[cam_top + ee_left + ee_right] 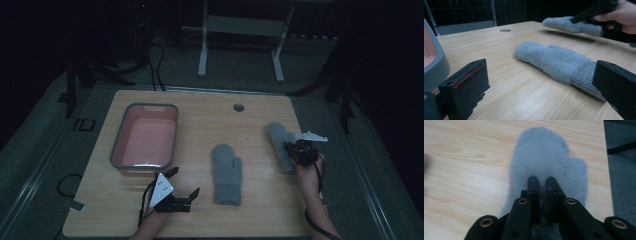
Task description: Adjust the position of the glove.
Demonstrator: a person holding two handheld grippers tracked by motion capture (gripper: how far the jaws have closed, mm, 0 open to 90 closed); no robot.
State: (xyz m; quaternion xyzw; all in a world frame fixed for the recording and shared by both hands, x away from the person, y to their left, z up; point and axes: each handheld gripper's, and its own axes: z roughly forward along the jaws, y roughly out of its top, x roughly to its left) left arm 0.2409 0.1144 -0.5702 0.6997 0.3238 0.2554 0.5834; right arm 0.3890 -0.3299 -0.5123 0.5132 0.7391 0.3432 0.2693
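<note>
The right gripper has its jaws clamped on a fluffy grey mitten, apparently lifted off the wooden counter; the left gripper has its jaws wide.

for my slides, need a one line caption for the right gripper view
Right gripper shut on a grey mitten, lifted above the wooden table.

Two fluffy grey wool mittens with ribbed cuffs are seen on a pale wood-grain desk. A rectangular plastic tub is coloured pink inside and grey-rimmed. The black tool is topped in light grey.
</note>
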